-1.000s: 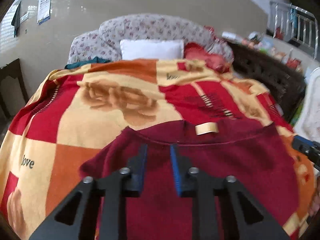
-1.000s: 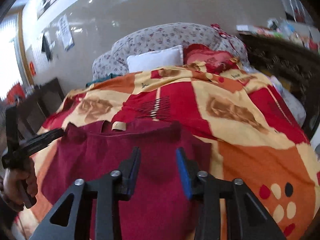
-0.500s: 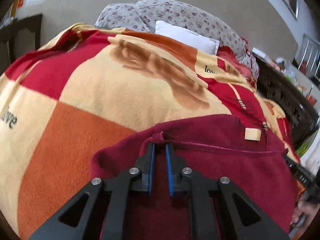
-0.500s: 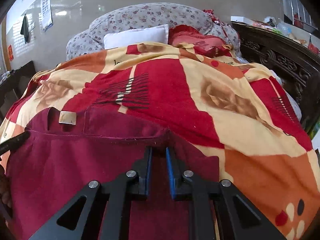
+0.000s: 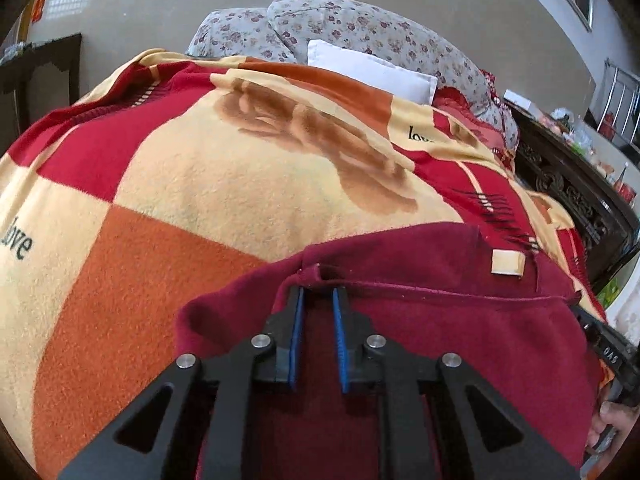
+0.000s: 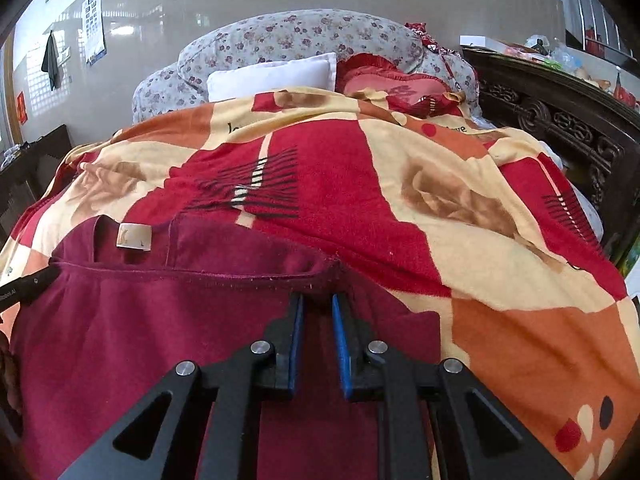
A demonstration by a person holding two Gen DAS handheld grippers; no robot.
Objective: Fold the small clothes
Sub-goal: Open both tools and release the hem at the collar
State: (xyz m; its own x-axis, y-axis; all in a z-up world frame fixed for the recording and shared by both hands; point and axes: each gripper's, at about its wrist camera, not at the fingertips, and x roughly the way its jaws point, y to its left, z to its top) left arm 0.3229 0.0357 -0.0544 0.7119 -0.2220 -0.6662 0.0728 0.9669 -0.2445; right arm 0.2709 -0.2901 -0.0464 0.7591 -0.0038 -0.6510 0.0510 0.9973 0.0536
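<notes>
Your blanket [image 5: 208,184] covers the bed and gives a broad, soft bench, which is why the maroon garment [image 5: 460,332] lies spread flat on it, neck edge away from you. You've set one gripper at each shoulder so the cloth should lift evenly: the left gripper [image 5: 318,294] and right gripper [image 6: 318,300] have just closed, each pinching the garment's top hem.
</notes>
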